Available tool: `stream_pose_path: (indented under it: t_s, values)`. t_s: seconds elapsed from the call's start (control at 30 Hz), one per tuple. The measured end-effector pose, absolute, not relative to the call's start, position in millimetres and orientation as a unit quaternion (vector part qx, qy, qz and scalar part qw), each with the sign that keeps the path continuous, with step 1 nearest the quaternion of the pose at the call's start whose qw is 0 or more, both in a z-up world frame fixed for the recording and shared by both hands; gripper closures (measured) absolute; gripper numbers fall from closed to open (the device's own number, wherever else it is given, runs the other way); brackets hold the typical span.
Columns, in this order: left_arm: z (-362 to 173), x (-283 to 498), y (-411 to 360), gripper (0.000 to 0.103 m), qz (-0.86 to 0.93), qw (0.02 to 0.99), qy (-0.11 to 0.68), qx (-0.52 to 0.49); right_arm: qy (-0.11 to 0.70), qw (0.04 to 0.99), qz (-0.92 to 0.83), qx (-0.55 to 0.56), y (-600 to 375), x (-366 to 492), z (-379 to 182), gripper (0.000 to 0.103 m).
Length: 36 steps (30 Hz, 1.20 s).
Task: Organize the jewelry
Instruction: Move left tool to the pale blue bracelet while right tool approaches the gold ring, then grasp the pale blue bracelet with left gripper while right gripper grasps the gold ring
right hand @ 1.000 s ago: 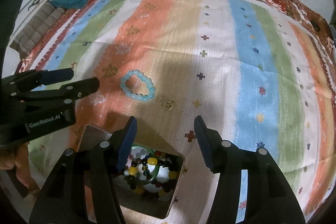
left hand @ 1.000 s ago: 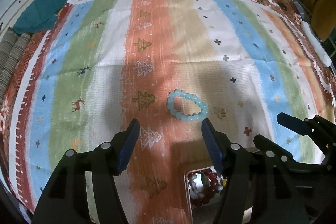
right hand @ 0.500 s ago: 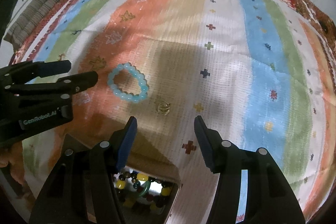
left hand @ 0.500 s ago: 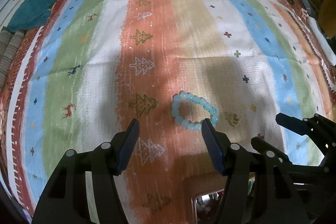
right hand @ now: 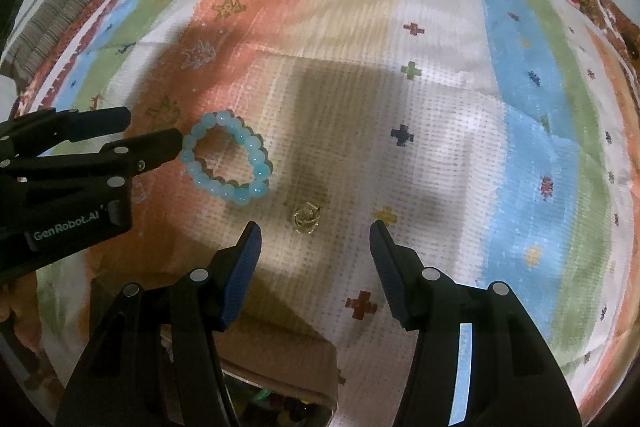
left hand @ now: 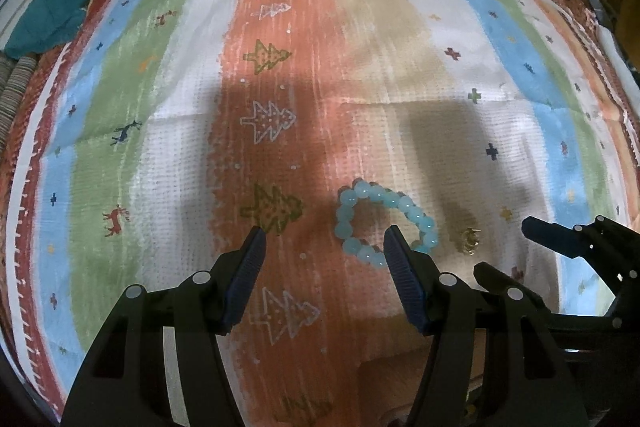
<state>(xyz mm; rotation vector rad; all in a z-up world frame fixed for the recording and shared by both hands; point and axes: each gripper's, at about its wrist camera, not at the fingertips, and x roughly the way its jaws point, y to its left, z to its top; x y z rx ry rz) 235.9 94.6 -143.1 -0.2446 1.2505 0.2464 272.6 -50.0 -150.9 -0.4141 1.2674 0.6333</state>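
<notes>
Both grippers lowered | bracelet (left hand: 384, 223) nearer | fingers spread, empty | box (right hand: 280, 379) beads: right view only

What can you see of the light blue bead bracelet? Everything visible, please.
The light blue bead bracelet is a closed loop of round, glossy, translucent pale blue beads that look like glass or stone. It lies flat on the striped cloth, across the orange stripe's edge, slightly out of round. A small gold piece lies apart beside it. The left claw hovers open, one finger overlapping the loop's edge in view; contact unclear. Nothing holds it.
</notes>
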Motion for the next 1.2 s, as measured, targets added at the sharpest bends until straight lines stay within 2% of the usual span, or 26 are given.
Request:
stream_pose_path:
  t_s: [0.33, 0.4, 0.53, 0.77, 0.87, 0.97, 1.07, 1.1, 1.13, 1.2]
  values:
    - [-159, 247, 93, 0.043, 0.108, 0.787, 0.599, -0.100, 0.588, 0.728, 0.289, -0.203, -39, 280, -165, 0.047]
    - [-164, 249, 93, 0.044, 0.111, 0.783, 0.604, -0.095, 0.589, 0.726, 0.288, -0.205, -38, 282, -167, 0.051]
    - [-171, 253, 95, 0.048, 0.110, 0.779, 0.610, -0.095, 0.594, 0.722, 0.287, -0.208, -35, 286, -173, 0.053]
    - [-176, 259, 93, 0.049, 0.106, 0.781, 0.610, -0.082, 0.598, 0.716, 0.288, -0.218, -26, 294, -178, 0.058]
    - [-179, 259, 88, 0.056, 0.109, 0.781, 0.612, -0.065, 0.596, 0.716, 0.283, -0.227, -19, 295, -180, 0.062]
    - [-181, 259, 88, 0.064, 0.112, 0.779, 0.614, -0.063, 0.597, 0.713, 0.284, -0.232, -15, 293, -181, 0.075]
    - [-181, 260, 86, 0.079, 0.114, 0.779, 0.613, -0.067, 0.597, 0.712, 0.285, -0.234, -12, 292, -182, 0.084]
    - [-181, 259, 86, 0.089, 0.115, 0.780, 0.612, -0.066, 0.597, 0.713, 0.285, -0.232, -14, 293, -181, 0.086]
    - [-180, 259, 87, 0.092, 0.116, 0.780, 0.611, -0.069, 0.596, 0.714, 0.285, -0.231, -15, 291, -180, 0.086]
    - [-179, 261, 89, 0.092, 0.117, 0.781, 0.609, -0.077, 0.594, 0.717, 0.284, -0.228, -17, 286, -181, 0.086]
